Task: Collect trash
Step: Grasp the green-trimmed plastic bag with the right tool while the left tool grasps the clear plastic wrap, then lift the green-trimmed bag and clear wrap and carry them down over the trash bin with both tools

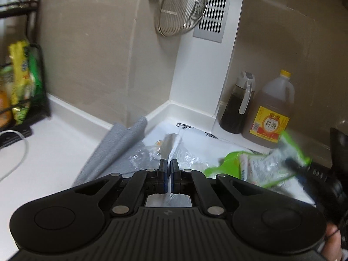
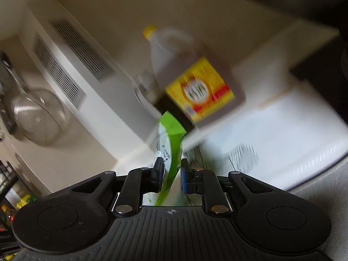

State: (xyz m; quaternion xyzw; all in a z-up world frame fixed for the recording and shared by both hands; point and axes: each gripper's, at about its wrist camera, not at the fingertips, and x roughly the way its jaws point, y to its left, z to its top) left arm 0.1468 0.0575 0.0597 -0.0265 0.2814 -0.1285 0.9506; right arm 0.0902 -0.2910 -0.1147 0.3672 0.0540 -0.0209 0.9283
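Note:
In the left wrist view my left gripper is shut on a thin clear plastic wrapper, which sticks up past the fingertips above the white counter. More crumpled clear plastic lies just beyond it. At the right of that view my right gripper holds a green and white snack packet lifted off the counter. In the right wrist view the same green packet stands upright, pinched between the pads of the right gripper. That view is blurred.
A grey cloth and a white printed plastic bag lie in the counter's corner. A dark sauce bottle and a yellow-capped cooking wine jug stand by the wall. A metal strainer hangs above. A black rack stands left.

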